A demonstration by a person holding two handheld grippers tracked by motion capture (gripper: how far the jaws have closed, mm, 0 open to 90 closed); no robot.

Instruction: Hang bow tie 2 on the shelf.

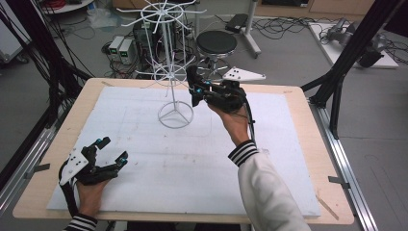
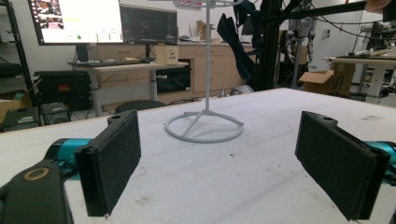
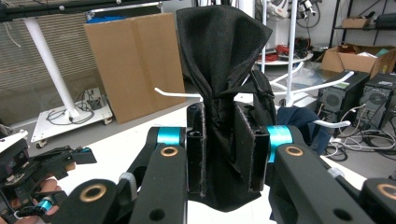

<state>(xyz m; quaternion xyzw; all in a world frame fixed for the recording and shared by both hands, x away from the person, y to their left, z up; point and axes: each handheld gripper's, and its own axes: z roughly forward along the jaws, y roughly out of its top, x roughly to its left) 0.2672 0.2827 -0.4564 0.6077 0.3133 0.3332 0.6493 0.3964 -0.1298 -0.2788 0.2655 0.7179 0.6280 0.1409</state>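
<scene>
At centre top of the high view, the right gripper (image 1: pixel 195 91) pinches a black cloth (image 3: pixel 219 70) beside the white rack (image 1: pixel 168 57), probably to hang it on an arm. The left gripper (image 1: pixel 108 150), jaws spread and empty, waits at lower left above the table (image 1: pixel 288 159).

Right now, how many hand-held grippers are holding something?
1. The right hand-held gripper, raised beside the white wire rack, is clamped on a black cloth. The left hand-held gripper sits open and empty near the table's front-left.
</scene>
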